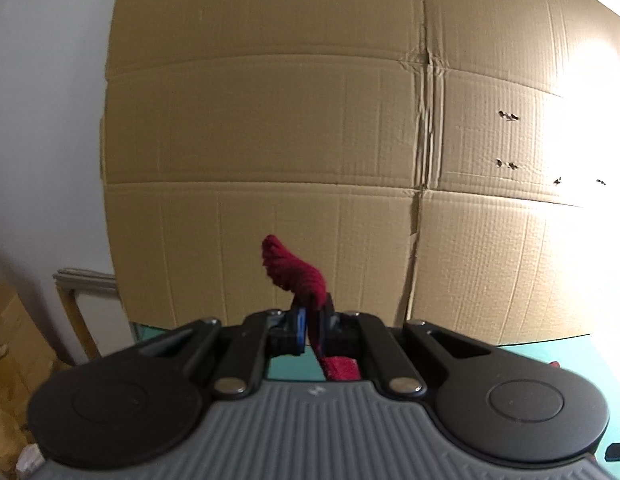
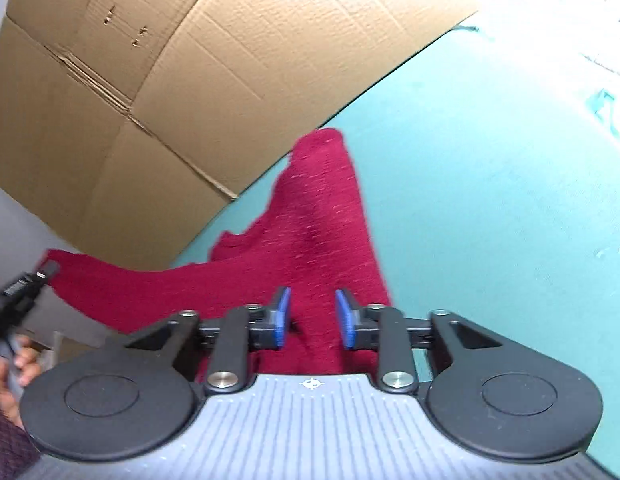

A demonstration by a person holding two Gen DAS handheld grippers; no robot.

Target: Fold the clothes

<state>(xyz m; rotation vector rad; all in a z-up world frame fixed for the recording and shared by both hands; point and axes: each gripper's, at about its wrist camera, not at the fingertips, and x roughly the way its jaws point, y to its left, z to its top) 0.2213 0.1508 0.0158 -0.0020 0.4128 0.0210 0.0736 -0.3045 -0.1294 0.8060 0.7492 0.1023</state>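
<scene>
The right gripper [image 2: 313, 318] hangs open over a red knitted garment [image 2: 317, 220] partly raised off the teal table [image 2: 489, 200], its corner pinched in the left gripper [image 1: 311, 328] before a cardboard sheet [image 1: 270, 120]; mid-fold, it seems, needing a second hold.

No readable words or numbers anywhere. The right hand-held gripper [image 2: 313, 318] carries a small white crosshair mark on its grey ribbed body; the left hand-held gripper [image 1: 313, 330] has a faint white emblem, too blurred to read.
</scene>
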